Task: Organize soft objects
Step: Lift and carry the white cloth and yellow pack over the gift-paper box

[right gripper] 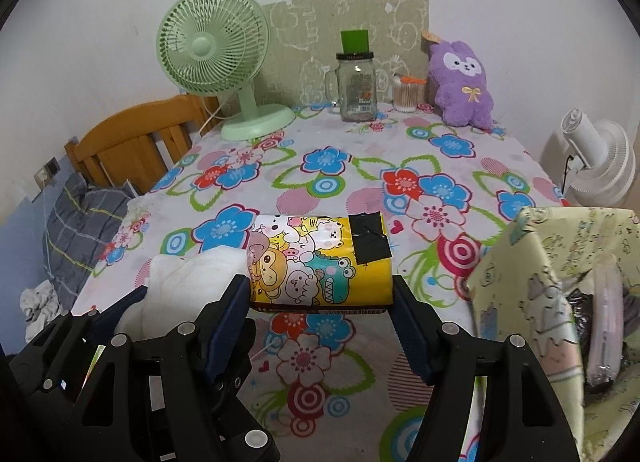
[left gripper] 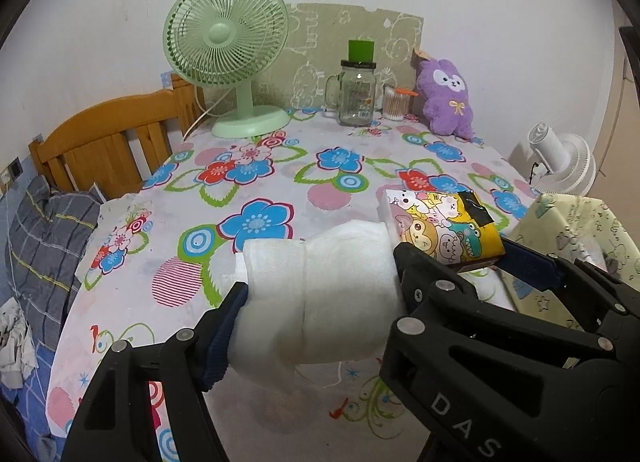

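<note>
My left gripper (left gripper: pixel 320 290) is shut on a white folded towel (left gripper: pixel 320 294) and holds it above the flowered tablecloth (left gripper: pixel 260 182). My right gripper (right gripper: pixel 320 294) is shut on a yellow cartoon tissue pack (right gripper: pixel 316 262) with black tape on top, held just right of the towel (right gripper: pixel 180 282). The pack also shows in the left wrist view (left gripper: pixel 444 226), touching the towel's right end. A purple plush toy (right gripper: pixel 464 82) sits upright at the table's back right.
A yellow-green fabric box (right gripper: pixel 540 282) stands open at the right, with dark and pink items inside. A green desk fan (right gripper: pixel 216 58), a glass jar (right gripper: pixel 356 86) and a cotton-swab cup (right gripper: pixel 408 96) line the back. A wooden headboard (left gripper: pixel 108 138) is on the left.
</note>
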The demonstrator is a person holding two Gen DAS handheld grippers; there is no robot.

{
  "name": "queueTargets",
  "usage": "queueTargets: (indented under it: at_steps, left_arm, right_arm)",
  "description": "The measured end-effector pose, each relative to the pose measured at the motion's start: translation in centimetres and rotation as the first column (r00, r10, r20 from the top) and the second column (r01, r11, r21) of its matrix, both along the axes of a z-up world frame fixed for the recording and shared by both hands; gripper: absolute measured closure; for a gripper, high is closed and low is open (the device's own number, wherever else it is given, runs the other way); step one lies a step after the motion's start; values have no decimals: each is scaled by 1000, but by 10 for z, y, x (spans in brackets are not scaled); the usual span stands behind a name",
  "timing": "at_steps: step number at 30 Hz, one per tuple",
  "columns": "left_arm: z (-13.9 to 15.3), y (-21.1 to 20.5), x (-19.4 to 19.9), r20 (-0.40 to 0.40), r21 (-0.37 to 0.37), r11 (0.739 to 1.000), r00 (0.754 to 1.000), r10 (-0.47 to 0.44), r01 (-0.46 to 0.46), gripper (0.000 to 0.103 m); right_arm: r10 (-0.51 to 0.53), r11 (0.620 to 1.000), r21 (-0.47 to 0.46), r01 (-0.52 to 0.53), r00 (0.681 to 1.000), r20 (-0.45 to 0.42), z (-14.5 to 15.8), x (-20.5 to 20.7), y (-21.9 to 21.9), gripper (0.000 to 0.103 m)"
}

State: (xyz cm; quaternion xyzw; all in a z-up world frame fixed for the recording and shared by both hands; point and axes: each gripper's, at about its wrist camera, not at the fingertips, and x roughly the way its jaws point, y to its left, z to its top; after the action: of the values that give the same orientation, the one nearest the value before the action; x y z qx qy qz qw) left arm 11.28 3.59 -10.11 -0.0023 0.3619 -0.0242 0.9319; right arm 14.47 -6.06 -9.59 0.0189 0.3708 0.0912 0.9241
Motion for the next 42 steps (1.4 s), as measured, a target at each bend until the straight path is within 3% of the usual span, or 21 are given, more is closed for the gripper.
queueTargets:
  at_steps: [23, 42]
  left_arm:
    - [50, -28, -35, 116, 11, 1000, 993, -26, 25, 28]
    - [78, -72, -55, 193, -9, 995, 977, -96, 100, 28]
  right_arm:
    - [-12, 1000, 7, 11, 993, 121, 56, -43, -30, 31]
    - [-69, 997, -19, 74, 978, 199, 90, -71, -72, 31]
